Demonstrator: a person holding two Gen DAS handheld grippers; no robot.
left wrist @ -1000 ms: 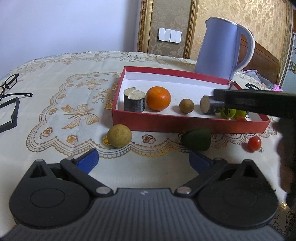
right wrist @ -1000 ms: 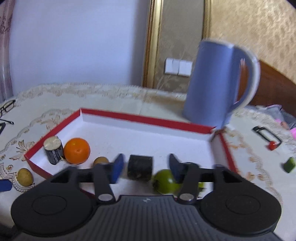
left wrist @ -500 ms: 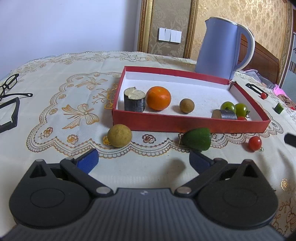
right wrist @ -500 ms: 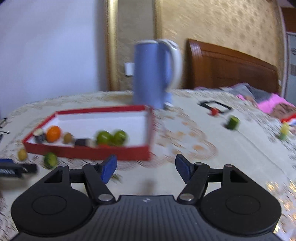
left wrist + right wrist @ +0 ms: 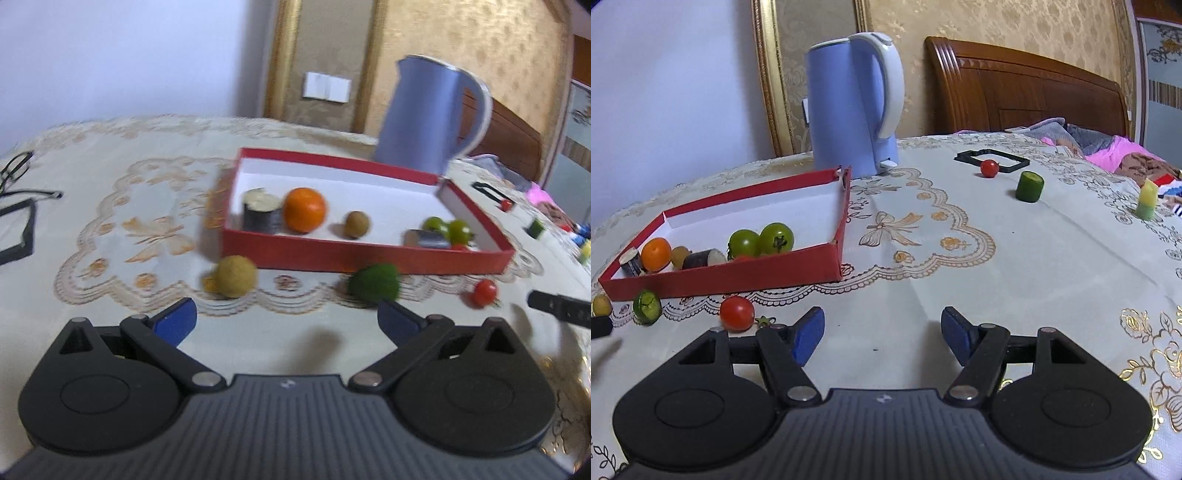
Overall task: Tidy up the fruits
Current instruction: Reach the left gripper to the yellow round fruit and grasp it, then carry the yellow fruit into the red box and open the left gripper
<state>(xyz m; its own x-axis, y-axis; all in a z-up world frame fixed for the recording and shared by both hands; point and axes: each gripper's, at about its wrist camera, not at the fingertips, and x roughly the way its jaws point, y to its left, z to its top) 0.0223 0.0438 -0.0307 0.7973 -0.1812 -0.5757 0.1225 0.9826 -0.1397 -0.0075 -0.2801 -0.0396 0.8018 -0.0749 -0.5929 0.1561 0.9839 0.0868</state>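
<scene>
On the lace-covered surface (image 5: 1015, 266) we hold both grippers spread and empty: the right gripper (image 5: 882, 338) over bare cloth, the left gripper (image 5: 286, 319) facing the red box (image 5: 369, 254). The box holds several fruits; we judge about half done, with tomatoes (image 5: 737, 313) and others outside.

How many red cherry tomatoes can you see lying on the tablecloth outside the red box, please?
2: one red cherry tomato just in front of the red box, the other far off beside the black frame. Another red piece shows inside the box.
</scene>
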